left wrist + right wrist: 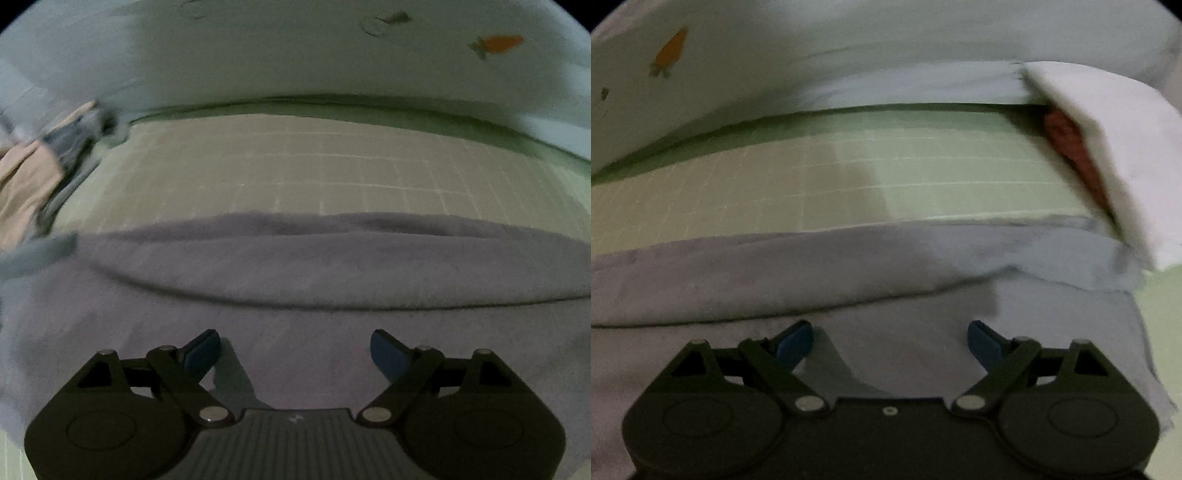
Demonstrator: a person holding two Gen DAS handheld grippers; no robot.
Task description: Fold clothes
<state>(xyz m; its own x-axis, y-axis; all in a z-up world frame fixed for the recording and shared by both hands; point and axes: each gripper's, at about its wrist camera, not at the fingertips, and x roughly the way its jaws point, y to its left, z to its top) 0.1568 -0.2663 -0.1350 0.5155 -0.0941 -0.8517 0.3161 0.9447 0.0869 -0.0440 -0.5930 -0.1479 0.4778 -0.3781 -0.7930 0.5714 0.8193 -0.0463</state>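
Observation:
A grey garment (295, 273) lies flat on a green gridded mat (280, 166), with a folded ridge running across it. My left gripper (295, 350) is open and empty, just above the garment's near part. The same garment (820, 266) shows in the right wrist view, its right edge (1145, 354) layered and slightly ragged. My right gripper (890, 343) is open and empty over the garment's near part.
A pale sheet with an orange carrot print (502, 43) rises behind the mat; it also shows in the right wrist view (670, 50). Beige and dark clothes (40, 166) lie at the left. A white folded cloth (1115, 147) over something red (1067, 136) lies at the right.

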